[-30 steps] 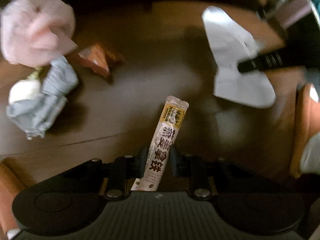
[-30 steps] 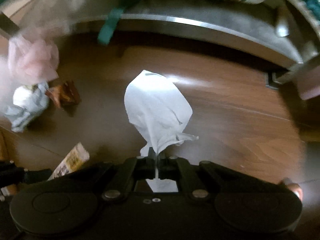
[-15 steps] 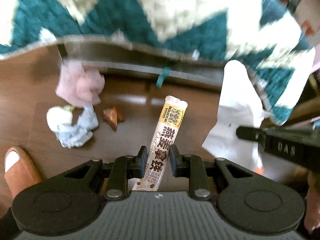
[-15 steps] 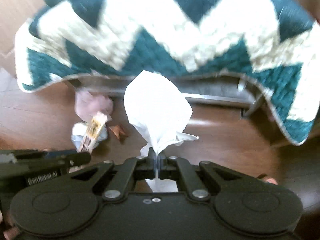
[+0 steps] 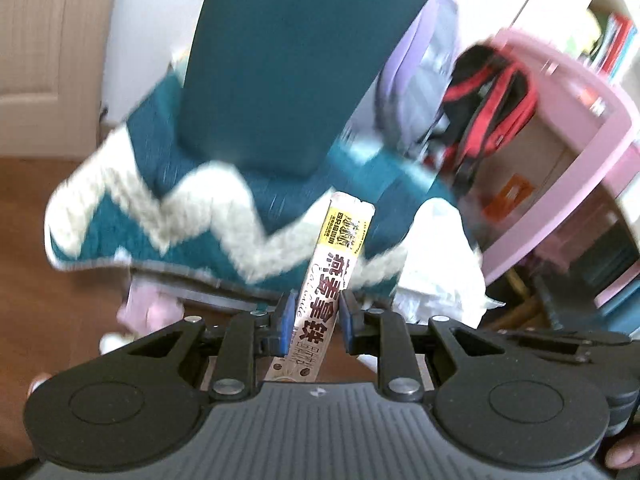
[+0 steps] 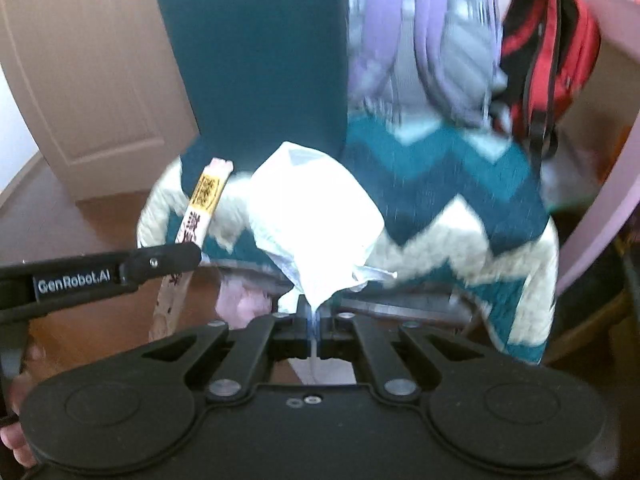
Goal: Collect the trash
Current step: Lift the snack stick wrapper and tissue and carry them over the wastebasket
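Observation:
My left gripper [image 5: 314, 322] is shut on a long stick packet [image 5: 332, 280] with a yellow label and dark printed characters; it stands up between the blue pads. My right gripper [image 6: 315, 316] is shut on the pinched end of a white crumpled wrapper [image 6: 316, 224], which fans out above the jaws. In the right wrist view the left gripper [image 6: 188, 258] and its stick packet [image 6: 202, 204] show at the left. The white wrapper [image 5: 440, 268] also shows at the right of the left wrist view. A pink crumpled piece [image 5: 150, 306] lies on the floor below, partly hidden.
A teal and cream zigzag blanket [image 5: 192, 216] drapes over a teal chair [image 5: 288, 64] ahead. A purple bag [image 6: 436, 40] and a red and black backpack [image 6: 548, 52] hang behind. A pink rim [image 5: 600, 136] curves at the right. A beige door [image 6: 92, 76] stands left over brown wood floor [image 6: 92, 224].
Both grippers have risen well above the floor with their pieces still held. The floor litter has dropped out of sight, and the chair, blanket and bags now fill both views.

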Available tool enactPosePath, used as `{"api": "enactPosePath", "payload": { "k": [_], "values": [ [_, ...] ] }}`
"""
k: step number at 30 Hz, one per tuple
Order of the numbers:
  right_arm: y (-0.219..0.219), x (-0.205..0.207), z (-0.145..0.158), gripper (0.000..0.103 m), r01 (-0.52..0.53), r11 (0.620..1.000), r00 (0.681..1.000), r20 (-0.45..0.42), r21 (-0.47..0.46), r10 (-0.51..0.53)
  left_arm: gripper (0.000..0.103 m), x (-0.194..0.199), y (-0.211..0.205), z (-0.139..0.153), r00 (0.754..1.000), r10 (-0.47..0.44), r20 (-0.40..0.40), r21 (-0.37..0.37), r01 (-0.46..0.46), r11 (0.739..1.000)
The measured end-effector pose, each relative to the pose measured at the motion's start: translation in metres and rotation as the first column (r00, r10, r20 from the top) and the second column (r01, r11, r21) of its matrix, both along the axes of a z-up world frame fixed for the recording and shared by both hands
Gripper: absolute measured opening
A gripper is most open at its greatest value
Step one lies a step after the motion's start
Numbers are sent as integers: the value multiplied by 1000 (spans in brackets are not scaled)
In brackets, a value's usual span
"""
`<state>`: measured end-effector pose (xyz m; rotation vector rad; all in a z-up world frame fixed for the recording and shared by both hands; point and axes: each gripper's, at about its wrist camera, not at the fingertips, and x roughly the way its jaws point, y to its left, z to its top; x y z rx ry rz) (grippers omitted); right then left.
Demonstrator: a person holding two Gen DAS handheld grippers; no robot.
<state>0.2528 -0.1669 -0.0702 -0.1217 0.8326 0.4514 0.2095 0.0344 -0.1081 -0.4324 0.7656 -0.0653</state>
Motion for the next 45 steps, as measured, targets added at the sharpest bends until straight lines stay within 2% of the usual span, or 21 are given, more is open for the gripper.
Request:
{"api": "enactPosePath", "payload": {
  "k": [4,9,16,19,25,29,32,37,45],
  "values": [
    [0,-1,47,1,-7,1000,996,89,26,4,22,-1,0,51,994,1,108,13,-2,1000],
    [7,13,107,1,2,1000,977,213,30,-9,22,8,1,114,971,-3,240,46,-8,999],
    [25,48,183,1,-12,997,939,342,79,-16,22,38,12,193,938,2,346,75,-30,997],
    [36,61,202,1,-19,995,931,366,93,-17,22,52,17,219,923,5,385,116,-54,992],
    [64,94,223,1,-40,994,920,391,104,-4,22,90,40,260,893,31,448,114,-92,989],
    [88,118,223,1,-52,994,922,386,92,12,22,120,48,268,892,33,451,120,-97,988],
    [102,136,216,1,-49,996,931,365,77,18,22,145,58,263,912,32,410,146,-101,984],
    [116,166,194,1,-46,998,950,311,47,29,22,178,68,235,943,39,331,191,-107,976],
    [127,196,164,5,-61,998,968,244,2,58,22,219,74,201,971,25,237,225,-80,971]
  ]
}}
